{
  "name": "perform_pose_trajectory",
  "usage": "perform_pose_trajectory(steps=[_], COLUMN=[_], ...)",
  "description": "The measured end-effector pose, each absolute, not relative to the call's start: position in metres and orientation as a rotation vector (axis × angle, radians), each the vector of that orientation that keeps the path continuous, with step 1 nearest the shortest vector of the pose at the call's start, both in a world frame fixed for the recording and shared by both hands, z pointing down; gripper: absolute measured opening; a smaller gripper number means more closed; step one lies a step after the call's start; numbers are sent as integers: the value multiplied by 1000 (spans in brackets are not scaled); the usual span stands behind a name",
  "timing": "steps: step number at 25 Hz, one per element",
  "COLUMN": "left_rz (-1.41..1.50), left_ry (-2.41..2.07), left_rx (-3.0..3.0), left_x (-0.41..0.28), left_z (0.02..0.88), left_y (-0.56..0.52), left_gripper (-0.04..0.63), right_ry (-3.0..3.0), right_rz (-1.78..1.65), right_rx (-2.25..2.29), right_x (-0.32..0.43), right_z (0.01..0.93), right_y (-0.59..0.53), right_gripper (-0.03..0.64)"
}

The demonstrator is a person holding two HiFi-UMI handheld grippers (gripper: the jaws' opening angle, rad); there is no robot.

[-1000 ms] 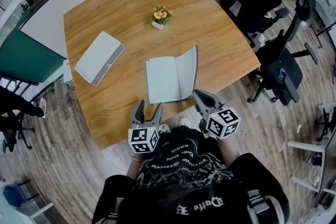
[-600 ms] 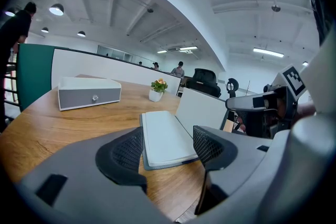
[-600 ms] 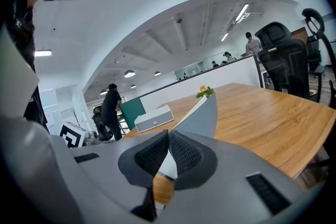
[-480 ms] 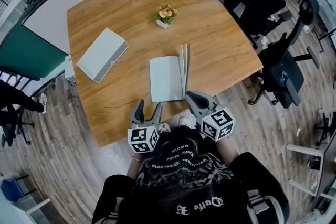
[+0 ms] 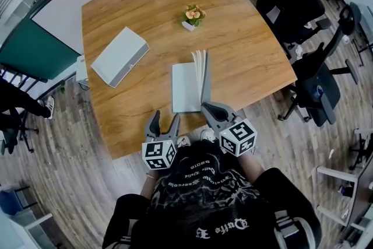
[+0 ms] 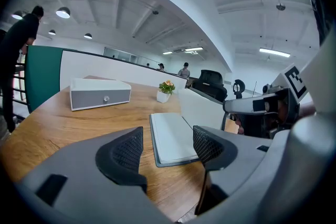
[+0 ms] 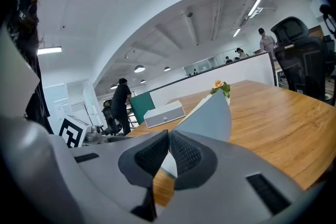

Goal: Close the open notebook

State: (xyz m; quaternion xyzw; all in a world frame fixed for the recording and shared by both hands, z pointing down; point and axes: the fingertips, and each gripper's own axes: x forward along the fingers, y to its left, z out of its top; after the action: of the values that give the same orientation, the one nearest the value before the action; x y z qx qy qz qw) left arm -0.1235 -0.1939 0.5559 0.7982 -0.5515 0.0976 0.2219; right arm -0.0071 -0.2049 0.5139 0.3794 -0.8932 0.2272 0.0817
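Pinching the notebook point(image 5: 186, 87) by its cover, the right tongs point(image 5: 205, 107) hold that cover upright. The left tongs point(image 5: 164, 118) are spread apart, holding nothing.

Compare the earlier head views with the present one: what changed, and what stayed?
The right gripper, shut on the notebook by its right cover, has swung that cover leftward from a wide slant to nearly upright. The left gripper, open and empty, the grey box and the flower pot stayed put.

An open-plan office: black swivel chairs point(image 5: 291, 6) beside a wooden meeting table point(image 5: 151, 9), with strip lights point(image 6: 274, 52) overhead.
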Motion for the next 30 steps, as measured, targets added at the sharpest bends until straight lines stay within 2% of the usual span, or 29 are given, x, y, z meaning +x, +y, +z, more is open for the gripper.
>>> perform_pose_trajectory(steps=[30], left_rz=[260], left_ry=[-1703], left_rx=[2088], left_x=[-166], left_z=[551], left_y=[-193], left_gripper=[322], right_ry=[-2607], right_rz=[706], right_rx=[771], right_x=[-93], right_z=[574], right_y=[-211], right_gripper=[31])
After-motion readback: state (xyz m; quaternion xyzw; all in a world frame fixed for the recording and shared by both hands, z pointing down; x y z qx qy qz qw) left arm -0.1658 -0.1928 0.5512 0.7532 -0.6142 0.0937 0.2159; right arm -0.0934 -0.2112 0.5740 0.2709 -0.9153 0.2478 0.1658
